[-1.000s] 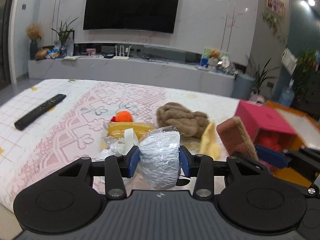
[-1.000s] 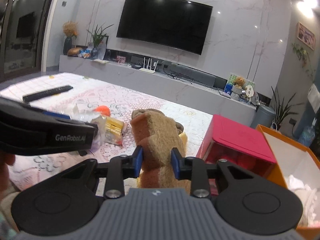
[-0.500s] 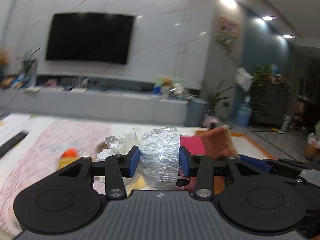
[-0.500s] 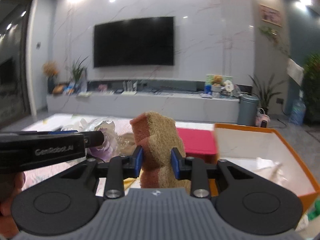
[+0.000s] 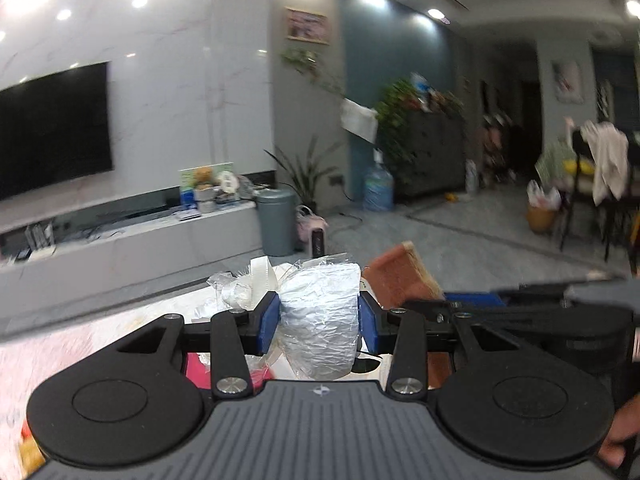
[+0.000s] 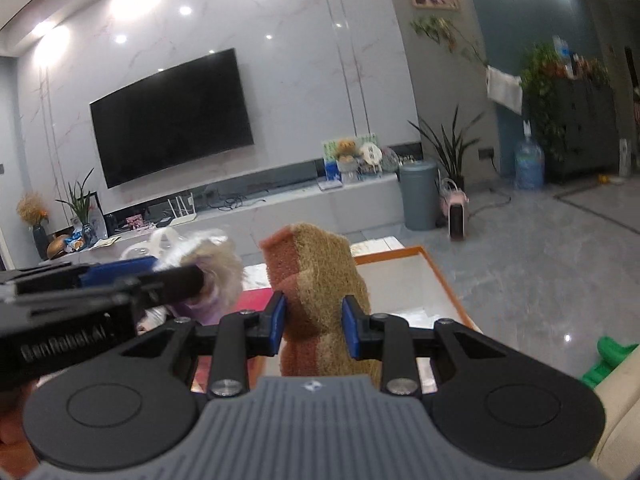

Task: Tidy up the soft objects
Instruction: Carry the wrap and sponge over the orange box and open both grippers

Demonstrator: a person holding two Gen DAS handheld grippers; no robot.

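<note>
My left gripper [image 5: 319, 322] is shut on a crinkled clear plastic bag with white stuffing [image 5: 320, 312] and holds it in the air. My right gripper [image 6: 314, 322] is shut on a brown and tan scrub sponge [image 6: 320, 284], held upright. In the left wrist view the sponge [image 5: 400, 280] and the right gripper's arm show just to the right of the bag. In the right wrist view the bag [image 6: 216, 268] and the left gripper's arm show to the left of the sponge. An orange-rimmed open box [image 6: 404, 280] lies beyond and below the sponge.
A red box lid [image 6: 252, 300] sits left of the orange box; it also shows in the left wrist view [image 5: 200, 368]. Beyond stand a TV console [image 6: 260, 212], a grey bin [image 6: 418, 194] and open tiled floor [image 6: 540, 260]. A green object [image 6: 608, 360] lies low right.
Both grippers have lifted and swung right with their loads, away from the patterned cloth and toward the orange box. The pile of soft things on the cloth has left view.
</note>
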